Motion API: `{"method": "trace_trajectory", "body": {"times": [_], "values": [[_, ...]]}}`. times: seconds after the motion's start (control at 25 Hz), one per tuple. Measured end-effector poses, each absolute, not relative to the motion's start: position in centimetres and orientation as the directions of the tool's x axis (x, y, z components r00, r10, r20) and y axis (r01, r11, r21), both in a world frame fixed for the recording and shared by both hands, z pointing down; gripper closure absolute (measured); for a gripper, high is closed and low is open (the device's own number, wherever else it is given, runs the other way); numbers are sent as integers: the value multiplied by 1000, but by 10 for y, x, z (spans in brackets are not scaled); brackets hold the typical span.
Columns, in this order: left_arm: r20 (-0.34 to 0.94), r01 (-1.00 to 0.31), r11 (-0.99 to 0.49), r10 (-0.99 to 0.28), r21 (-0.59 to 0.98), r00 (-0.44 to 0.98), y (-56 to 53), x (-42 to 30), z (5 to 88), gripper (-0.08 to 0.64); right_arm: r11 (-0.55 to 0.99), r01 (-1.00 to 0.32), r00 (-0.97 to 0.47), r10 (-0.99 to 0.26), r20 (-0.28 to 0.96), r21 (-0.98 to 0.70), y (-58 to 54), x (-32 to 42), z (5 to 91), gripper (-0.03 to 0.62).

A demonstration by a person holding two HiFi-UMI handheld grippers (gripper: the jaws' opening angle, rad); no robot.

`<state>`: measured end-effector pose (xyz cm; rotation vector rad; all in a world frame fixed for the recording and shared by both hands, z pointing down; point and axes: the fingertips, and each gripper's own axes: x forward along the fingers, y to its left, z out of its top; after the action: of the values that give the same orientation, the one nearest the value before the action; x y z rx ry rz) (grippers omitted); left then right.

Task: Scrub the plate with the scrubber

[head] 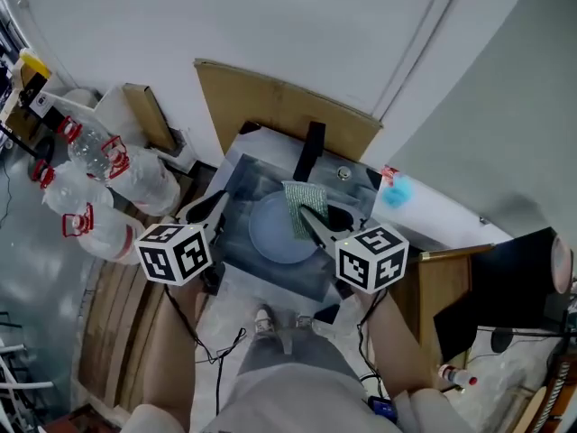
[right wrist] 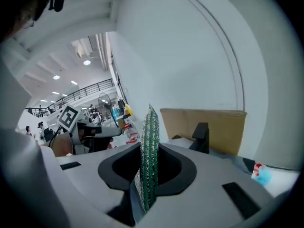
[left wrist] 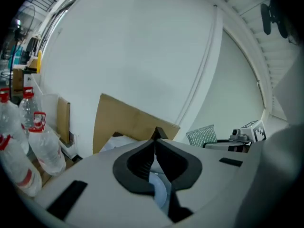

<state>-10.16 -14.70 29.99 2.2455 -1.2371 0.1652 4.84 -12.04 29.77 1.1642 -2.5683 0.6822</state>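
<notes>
A white wall (head: 315,34) fills the upper part of the head view, with 1 brown cardboard sheet (head: 270,106) leaning against it. In front of the cardboard is a dark grey basin (head: 270,273), and a person stands at its near edge. Several clear plastic bottles (head: 99,179) with red handles lie on the floor to the left. A round, pale blue plate (head: 275,233) lies flat in the basin. There are 2 hand-held grippers, each carrying a marker cube. The left gripper (head: 219,201) is beside the plate's left edge; its tips meet with nothing clamped, and in the left gripper view the plate shows only through the gap behind those tips. The right gripper (head: 302,213) is pinched on a green mesh scrubber (head: 305,201), which stands upright on edge between its jaws, over the plate's far right rim as seen from above.
</notes>
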Motion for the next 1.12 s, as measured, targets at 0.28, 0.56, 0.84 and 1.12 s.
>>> {"method": "trace_trajectory", "body": {"times": [0.28,0.56,0.84,1.12], "values": [[231,-810,-508,-784,294,576,-127,-98,215,535,618,-764,-645,-733,215,-185,-104,50,207,485],[90,-811,-577,-806,93,584,-97,-97,150,541,642,-763,-646,-759,78,-75,-79,47,138,485],[10,-809,-585,-810,-54,586,-73,-89,117,543,637,-771,-637,-770,-34,12,-52,51,93,485],[-45,-801,-578,-806,-157,590,-49,-78,102,543,623,-779,-627,-776,-67,72,-28,60,81,486]]}}
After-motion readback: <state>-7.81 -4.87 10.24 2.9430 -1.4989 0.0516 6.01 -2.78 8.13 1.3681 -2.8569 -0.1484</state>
